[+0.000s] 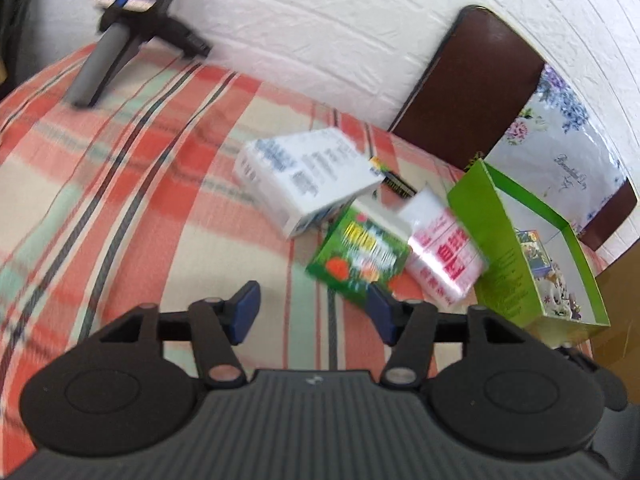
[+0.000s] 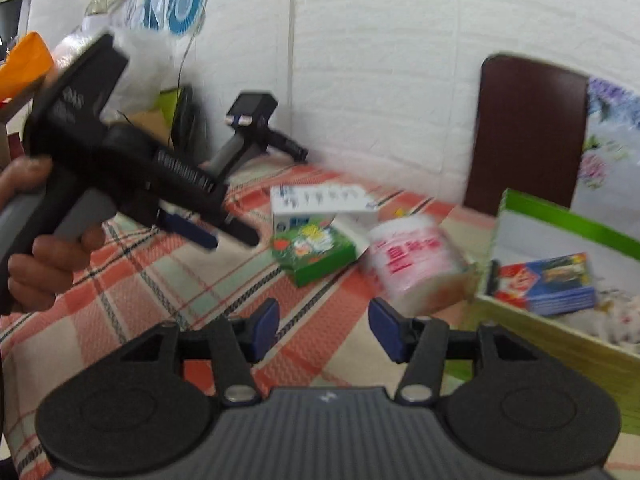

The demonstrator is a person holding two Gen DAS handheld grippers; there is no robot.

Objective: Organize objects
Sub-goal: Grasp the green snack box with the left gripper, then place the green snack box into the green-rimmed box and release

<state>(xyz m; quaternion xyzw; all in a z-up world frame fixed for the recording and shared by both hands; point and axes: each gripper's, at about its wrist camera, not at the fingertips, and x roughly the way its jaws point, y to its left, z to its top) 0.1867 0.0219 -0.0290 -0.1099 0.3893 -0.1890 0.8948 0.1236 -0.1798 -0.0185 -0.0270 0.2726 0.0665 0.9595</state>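
Observation:
On the plaid tablecloth (image 1: 120, 200) lie a white box (image 1: 304, 180), a green box (image 1: 360, 256) and a pink-and-white pack (image 1: 444, 256), close together. Just right of them stands an open green carton (image 1: 504, 264) holding a colourful box (image 1: 534, 250). My left gripper (image 1: 314, 308) hovers open just short of the green box, nothing between its blue pads. My right gripper (image 2: 326, 330) is open and empty too, facing the green box (image 2: 314, 252) and the pink pack (image 2: 416, 268). The right wrist view shows a hand holding the left gripper (image 2: 220, 236) left of the white box (image 2: 320, 204).
A spare black gripper device (image 1: 132, 28) rests at the table's far left by the white wall. A small black-and-yellow item (image 1: 394, 180) lies behind the white box. A brown chair back (image 1: 480, 88) with a floral cover (image 1: 560, 148) stands past the carton. Bags clutter the far left (image 2: 132, 52).

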